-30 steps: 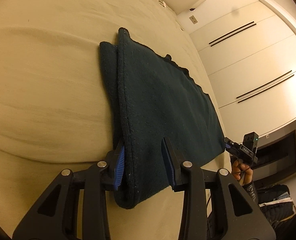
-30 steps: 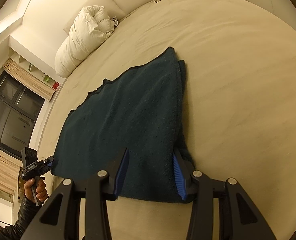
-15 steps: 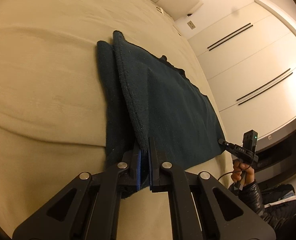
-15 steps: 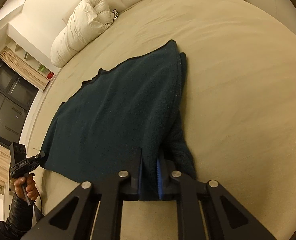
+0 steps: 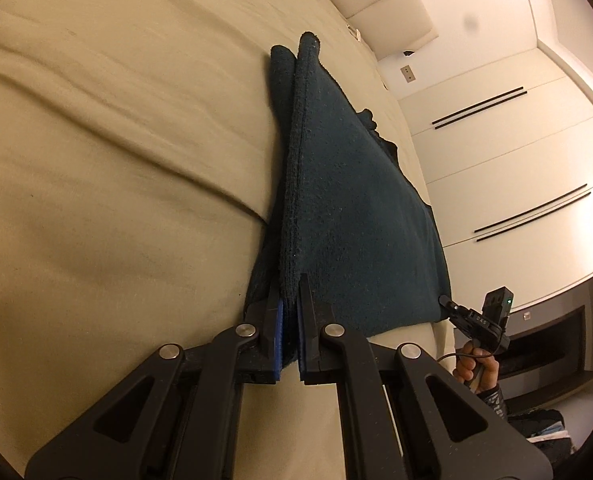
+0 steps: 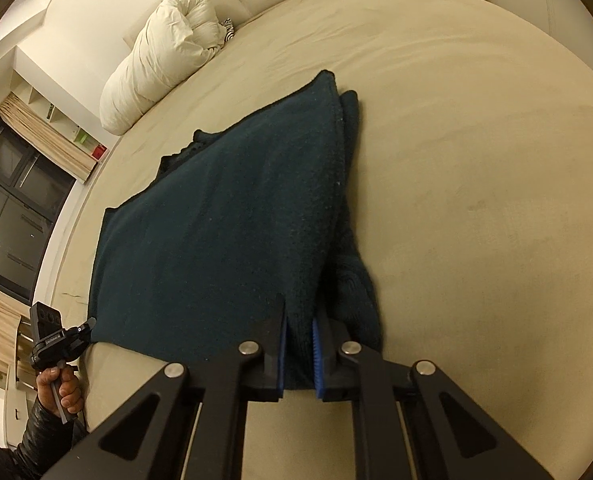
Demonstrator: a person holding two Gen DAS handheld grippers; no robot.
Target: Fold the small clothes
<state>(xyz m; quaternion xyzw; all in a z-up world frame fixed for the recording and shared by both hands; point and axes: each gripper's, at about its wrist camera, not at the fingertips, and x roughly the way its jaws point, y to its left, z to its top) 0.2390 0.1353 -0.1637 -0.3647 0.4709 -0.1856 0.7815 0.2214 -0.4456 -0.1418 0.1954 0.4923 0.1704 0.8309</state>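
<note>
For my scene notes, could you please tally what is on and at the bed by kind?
Dark teal garment: 1
White rolled duvet: 1
Beige bed: 1
Hand-held gripper: 2, left hand-held gripper and right hand-held gripper, both shut on the garment's near edge
Total: 5

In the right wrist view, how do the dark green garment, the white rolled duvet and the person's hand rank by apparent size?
1. Dark green garment, largest.
2. White rolled duvet.
3. Person's hand, smallest.
These are apparent sizes only: the duvet lies farther from the camera, so its true size against the garment is unsure.
</note>
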